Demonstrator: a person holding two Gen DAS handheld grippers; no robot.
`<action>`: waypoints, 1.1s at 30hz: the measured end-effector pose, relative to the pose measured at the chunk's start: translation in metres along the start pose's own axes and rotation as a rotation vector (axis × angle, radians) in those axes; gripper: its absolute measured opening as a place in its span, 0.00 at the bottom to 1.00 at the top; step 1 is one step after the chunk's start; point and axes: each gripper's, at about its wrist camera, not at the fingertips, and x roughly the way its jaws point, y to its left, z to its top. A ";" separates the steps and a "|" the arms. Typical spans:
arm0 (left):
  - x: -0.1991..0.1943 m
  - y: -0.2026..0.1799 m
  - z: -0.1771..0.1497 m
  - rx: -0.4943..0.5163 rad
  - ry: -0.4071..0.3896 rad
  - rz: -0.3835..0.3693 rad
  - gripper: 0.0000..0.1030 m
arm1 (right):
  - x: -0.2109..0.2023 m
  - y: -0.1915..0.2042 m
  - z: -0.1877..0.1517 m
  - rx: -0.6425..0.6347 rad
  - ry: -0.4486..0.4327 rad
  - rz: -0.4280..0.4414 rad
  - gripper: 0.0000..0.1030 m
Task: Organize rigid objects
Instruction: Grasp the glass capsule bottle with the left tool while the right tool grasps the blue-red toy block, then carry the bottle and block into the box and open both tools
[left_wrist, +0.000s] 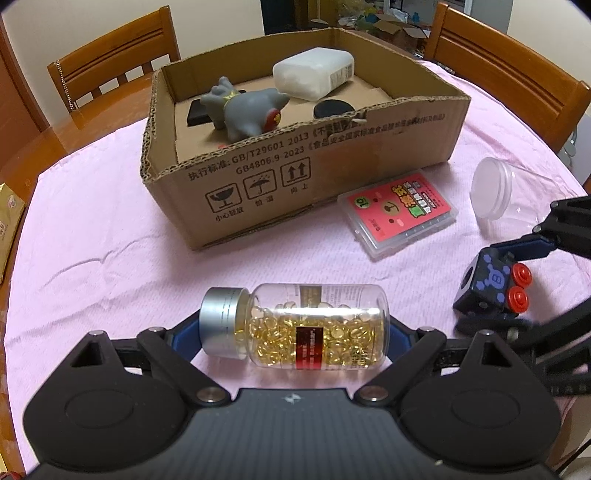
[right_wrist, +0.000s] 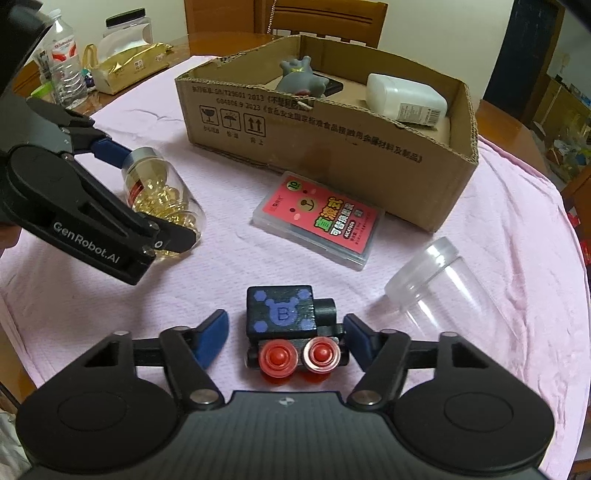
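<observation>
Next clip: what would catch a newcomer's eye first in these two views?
Probably the clear bottle of golden capsules lying on the pink cloth between the fingers of the left tool. Next, the dark toy train with red wheels sits between the right tool's fingers. Behind them, an open cardboard box holds a grey toy animal and a white container.

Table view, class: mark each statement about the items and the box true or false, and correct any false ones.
1. The grey toy animal lies inside the cardboard box. True.
2. The capsule bottle stands upright. False: it lies on its side between the left tool's fingers.
3. The clear jar lies on its side on the pink cloth. True.
4. The pink card case is inside the box. False: it lies on the cloth beside the box.
5. The toy train sits between the right tool's fingers. True.
</observation>
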 end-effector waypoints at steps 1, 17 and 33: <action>0.000 0.000 0.000 0.004 0.001 -0.003 0.90 | 0.000 -0.001 0.001 0.004 0.001 -0.004 0.59; -0.036 0.019 0.003 0.081 0.015 -0.066 0.90 | -0.019 -0.002 0.016 0.017 0.029 -0.013 0.54; -0.086 0.046 0.038 0.083 -0.046 -0.033 0.90 | -0.064 -0.018 0.095 -0.101 -0.071 -0.008 0.54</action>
